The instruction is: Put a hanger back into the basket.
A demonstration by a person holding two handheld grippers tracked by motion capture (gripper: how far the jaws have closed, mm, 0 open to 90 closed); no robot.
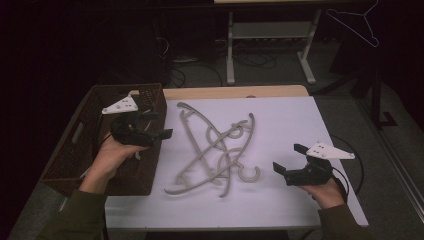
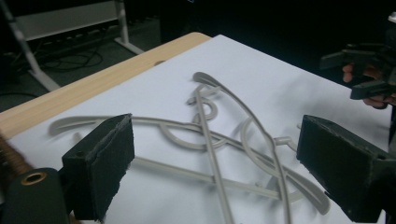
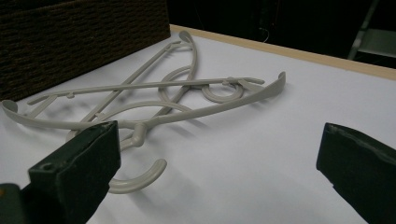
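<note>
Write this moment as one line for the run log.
left gripper: open, above basket edge | right gripper: open, empty | hangers: tangled pile on table, untouched

Matt plastic hangers (image 1: 215, 150), woven basket (image 1: 75, 150)

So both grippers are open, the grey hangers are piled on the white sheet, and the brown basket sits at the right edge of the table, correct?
Not quite: the brown basket sits at the table's left edge, beside the left gripper, as the high view shows. The rest holds: the left gripper and the right gripper are both open, and the grey hangers lie piled on the white sheet.
</note>
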